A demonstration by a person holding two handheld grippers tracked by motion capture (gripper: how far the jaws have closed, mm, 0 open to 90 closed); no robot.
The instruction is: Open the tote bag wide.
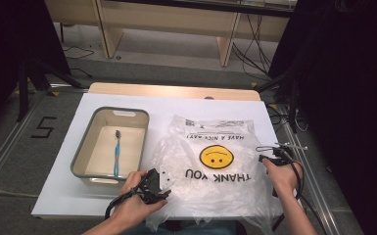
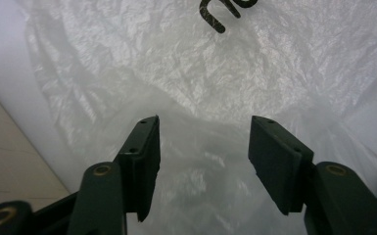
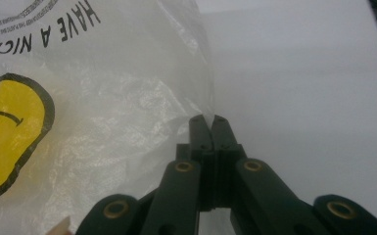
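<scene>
The crinkled clear plastic bag (image 1: 215, 166) lay between the spread left claw (image 2: 203, 147); its edge was pinched by the closed right claw (image 3: 208, 122).

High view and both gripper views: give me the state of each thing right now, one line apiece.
Plastic bag: lying flat and crumpled on the white table, print upside down from the person's side.
Left hand-held gripper: jaws open over the bag's near edge, film between them, not pinched.
Right hand-held gripper: jaws shut at the bag's right edge; whether film is caught, cannot tell.
Grey bin: upright, open-topped.
Blue toothbrush: lying flat inside the bin.
</scene>
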